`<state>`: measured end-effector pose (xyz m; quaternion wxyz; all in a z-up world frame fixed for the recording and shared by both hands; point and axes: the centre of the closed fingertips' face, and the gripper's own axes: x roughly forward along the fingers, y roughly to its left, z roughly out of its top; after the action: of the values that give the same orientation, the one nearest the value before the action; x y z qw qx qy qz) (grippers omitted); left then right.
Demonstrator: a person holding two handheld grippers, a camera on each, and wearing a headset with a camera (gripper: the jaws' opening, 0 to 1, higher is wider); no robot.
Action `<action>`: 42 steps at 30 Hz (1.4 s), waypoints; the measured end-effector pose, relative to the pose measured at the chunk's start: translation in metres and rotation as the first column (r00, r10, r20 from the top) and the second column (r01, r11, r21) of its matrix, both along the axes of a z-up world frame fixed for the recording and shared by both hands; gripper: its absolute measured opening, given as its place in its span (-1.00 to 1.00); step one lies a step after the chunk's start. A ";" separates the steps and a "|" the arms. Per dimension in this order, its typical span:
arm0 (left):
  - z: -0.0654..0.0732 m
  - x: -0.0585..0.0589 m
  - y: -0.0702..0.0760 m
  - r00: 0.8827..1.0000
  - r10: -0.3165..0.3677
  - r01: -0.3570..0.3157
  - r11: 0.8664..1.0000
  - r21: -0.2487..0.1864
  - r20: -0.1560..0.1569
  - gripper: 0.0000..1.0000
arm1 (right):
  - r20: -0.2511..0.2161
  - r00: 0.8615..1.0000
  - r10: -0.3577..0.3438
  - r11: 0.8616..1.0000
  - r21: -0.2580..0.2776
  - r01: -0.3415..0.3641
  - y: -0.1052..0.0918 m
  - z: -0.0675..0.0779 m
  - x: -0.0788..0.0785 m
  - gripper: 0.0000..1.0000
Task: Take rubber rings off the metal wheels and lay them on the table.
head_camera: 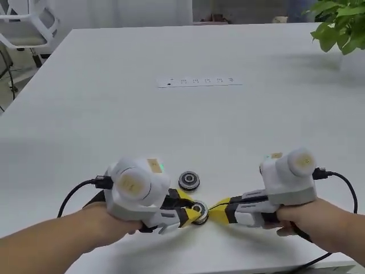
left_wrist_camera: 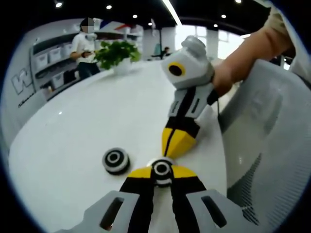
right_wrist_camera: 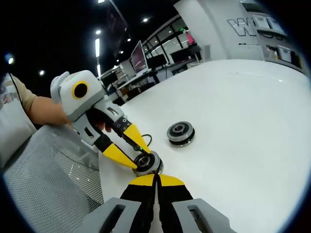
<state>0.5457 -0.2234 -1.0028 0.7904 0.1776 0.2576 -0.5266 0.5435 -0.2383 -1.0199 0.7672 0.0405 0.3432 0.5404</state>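
Observation:
A small metal wheel [head_camera: 199, 209] with a black rubber ring sits low over the white table [head_camera: 182, 125], near its front edge. My left gripper [head_camera: 195, 215] is shut on this wheel [left_wrist_camera: 162, 169], one yellow jaw on each side. My right gripper [head_camera: 214, 206] comes in from the right, shut, its tips [right_wrist_camera: 156, 177] pressed against the wheel's rim [right_wrist_camera: 148, 163]. Whether it pinches the ring I cannot tell. A second wheel [head_camera: 189, 180] with its black ring lies flat on the table just behind, apart from both grippers [left_wrist_camera: 116, 160] [right_wrist_camera: 181, 132].
A flat white strip with sockets [head_camera: 199, 81] lies mid-table. A green plant [head_camera: 339, 25] stands at the far right corner and an office chair [head_camera: 25, 25] beyond the far left. A mesh chair back [left_wrist_camera: 262, 145] is close behind the front edge. A person [left_wrist_camera: 85, 46] stands far off.

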 end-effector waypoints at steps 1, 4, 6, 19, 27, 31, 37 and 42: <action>0.000 0.000 0.000 1.000 -0.002 0.002 1.000 0.001 0.001 -0.76 | -0.013 1.000 -0.007 1.000 0.007 0.007 0.000 0.000 0.000 -1.00; 0.000 0.000 0.000 1.000 -0.004 0.004 1.000 0.006 0.006 -0.76 | -0.024 1.000 -0.018 1.000 0.020 0.018 0.000 0.001 0.001 -1.00; 0.000 0.000 0.000 1.000 -0.003 0.003 1.000 0.004 0.004 -0.76 | -0.049 0.998 -0.050 0.997 0.060 0.053 0.000 0.006 0.005 -1.00; 0.000 0.000 -0.001 1.000 0.004 -0.004 1.000 0.008 0.004 -0.76 | -0.079 0.995 -0.063 0.991 0.110 0.072 0.003 0.013 0.006 -1.00; 0.000 0.000 0.000 1.000 0.010 -0.010 1.000 0.014 0.001 -0.76 | -0.087 0.994 -0.065 0.990 0.116 0.075 0.004 0.014 0.007 -1.00; -0.001 0.001 0.000 1.000 0.012 -0.012 1.000 0.016 0.002 -0.76 | -0.089 0.994 -0.058 0.989 0.128 0.069 0.006 0.016 0.006 -1.00; -0.001 0.001 0.000 1.000 0.014 -0.014 1.000 0.019 0.003 -0.76 | -0.078 0.996 -0.034 0.991 0.127 0.044 0.011 0.019 0.003 -1.00; -0.001 0.000 0.000 1.000 0.013 -0.013 1.000 0.020 0.003 -0.76 | -0.074 0.997 -0.022 0.992 0.125 0.031 0.012 0.019 0.001 -1.00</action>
<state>0.5461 -0.2236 -1.0035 0.7924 0.1845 0.2628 -0.5186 0.5444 -0.2261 -1.0008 0.7573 0.1129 0.3355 0.5488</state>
